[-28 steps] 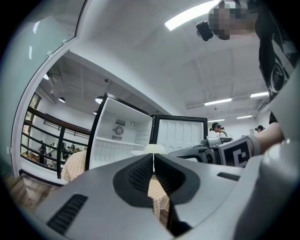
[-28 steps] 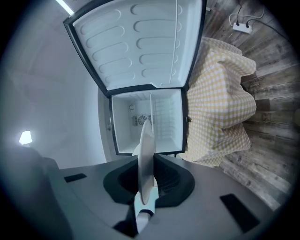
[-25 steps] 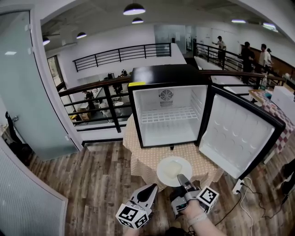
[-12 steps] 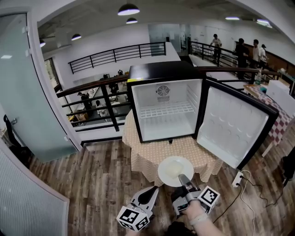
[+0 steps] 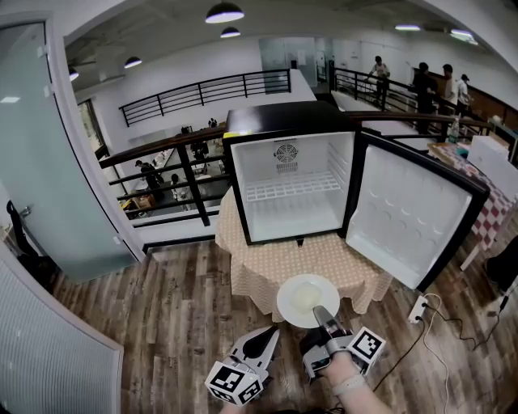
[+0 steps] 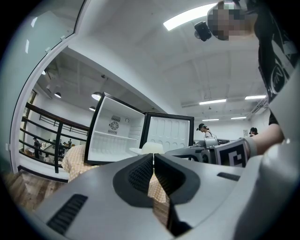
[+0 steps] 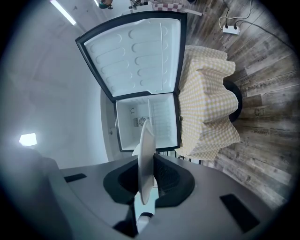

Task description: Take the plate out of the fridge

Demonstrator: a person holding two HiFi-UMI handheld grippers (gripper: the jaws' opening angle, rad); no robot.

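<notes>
Right claw (image 5: 320, 312) clamps plate (image 5: 306, 296), left claw (image 5: 270, 334) closed, above plank floor (image 5: 174, 323) near checkered table (image 5: 263, 273).

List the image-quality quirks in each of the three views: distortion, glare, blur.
Head view: fisheye bows the railing; ceiling lamps glare white. Left gripper view: dark round vignette, a mosaic patch at top, the left hand-held gripper soft up close. Right gripper view: scene turned sideways, the plate edge-on and blurred near the lens.
</notes>
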